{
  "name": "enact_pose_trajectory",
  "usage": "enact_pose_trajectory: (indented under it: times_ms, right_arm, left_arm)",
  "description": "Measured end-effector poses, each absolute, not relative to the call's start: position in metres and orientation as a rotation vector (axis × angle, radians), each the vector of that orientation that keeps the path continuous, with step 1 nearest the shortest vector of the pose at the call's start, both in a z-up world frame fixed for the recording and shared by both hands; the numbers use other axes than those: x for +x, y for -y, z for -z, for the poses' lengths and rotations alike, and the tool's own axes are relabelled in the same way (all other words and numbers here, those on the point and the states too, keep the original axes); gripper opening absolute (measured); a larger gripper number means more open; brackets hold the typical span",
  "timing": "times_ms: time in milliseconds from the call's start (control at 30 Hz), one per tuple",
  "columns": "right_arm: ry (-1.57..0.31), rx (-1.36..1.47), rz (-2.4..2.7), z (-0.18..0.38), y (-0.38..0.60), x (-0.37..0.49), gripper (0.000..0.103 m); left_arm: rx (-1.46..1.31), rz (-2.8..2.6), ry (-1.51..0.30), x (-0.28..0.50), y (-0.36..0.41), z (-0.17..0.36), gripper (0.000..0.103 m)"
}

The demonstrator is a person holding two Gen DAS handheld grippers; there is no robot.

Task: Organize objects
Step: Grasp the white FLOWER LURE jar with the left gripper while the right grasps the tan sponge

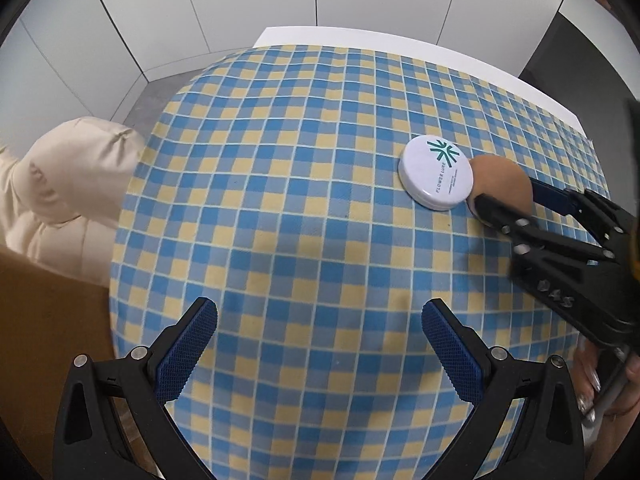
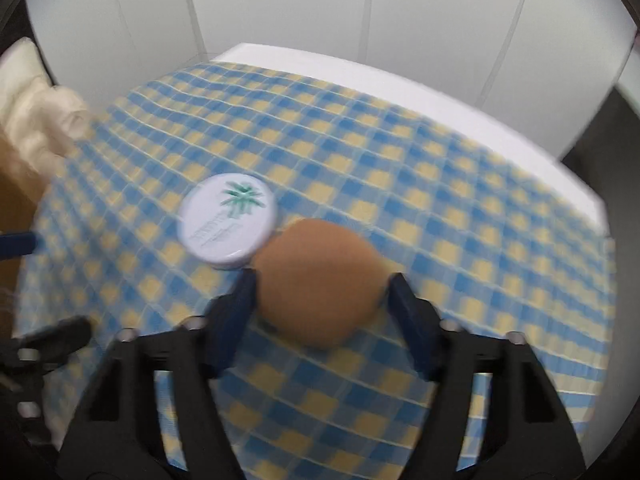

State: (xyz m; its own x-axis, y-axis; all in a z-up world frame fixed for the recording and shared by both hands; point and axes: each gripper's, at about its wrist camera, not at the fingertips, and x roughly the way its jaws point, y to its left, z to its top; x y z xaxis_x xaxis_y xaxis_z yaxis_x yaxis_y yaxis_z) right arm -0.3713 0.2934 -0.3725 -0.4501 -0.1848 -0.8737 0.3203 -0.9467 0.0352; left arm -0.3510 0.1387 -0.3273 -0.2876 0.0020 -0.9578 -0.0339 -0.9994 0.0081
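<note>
A blue-and-yellow checked tablecloth (image 1: 280, 200) spreads ahead of both tongs, covering a white table (image 1: 540, 88) whose bare edge shows at the far side. Off to the left of the left tongs (image 1: 318, 344) sits a cream padded cushion or garment (image 1: 68, 184); which it is cannot be told.

Only two small things lie on the cloth, so the tidying looks partly under way: one is in hand, the other untouched, and no container or target spot shows.

The white round tin (image 2: 227, 222), with a green emblem on its lid, lies flat just ahead and left of the right tongs (image 2: 320, 296), touching or nearly touching the brown ball-like object (image 2: 318, 286). That object, soft-looking and blurred, is clamped between the right tongs' blue pads, low over the cloth.

The left tongs hover spread wide apart and empty, the tin well ahead to their right.
</note>
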Motion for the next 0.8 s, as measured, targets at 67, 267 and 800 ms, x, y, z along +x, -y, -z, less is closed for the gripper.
enact_pose_trajectory:
  times_ms: [67, 267, 800]
  right_arm:
    - [-0.138, 1.457, 2.466, 0.372, -0.304, -0.368, 0.052]
    - [0.018, 1.496, 2.532, 0.361, -0.348, -0.352, 0.043]
    - [-0.068, 1.601, 2.641, 0.383, -0.352, -0.343, 0.064]
  left_arm:
    - [-1.810, -2.486, 0.004, -0.356, -0.144, 0.331, 0.102]
    - [-1.756, -2.453, 0.037, -0.386, -0.171, 0.354, 0.102]
    - [-1.583, -2.610, -0.069, -0.426, -0.216, 0.346, 0.058]
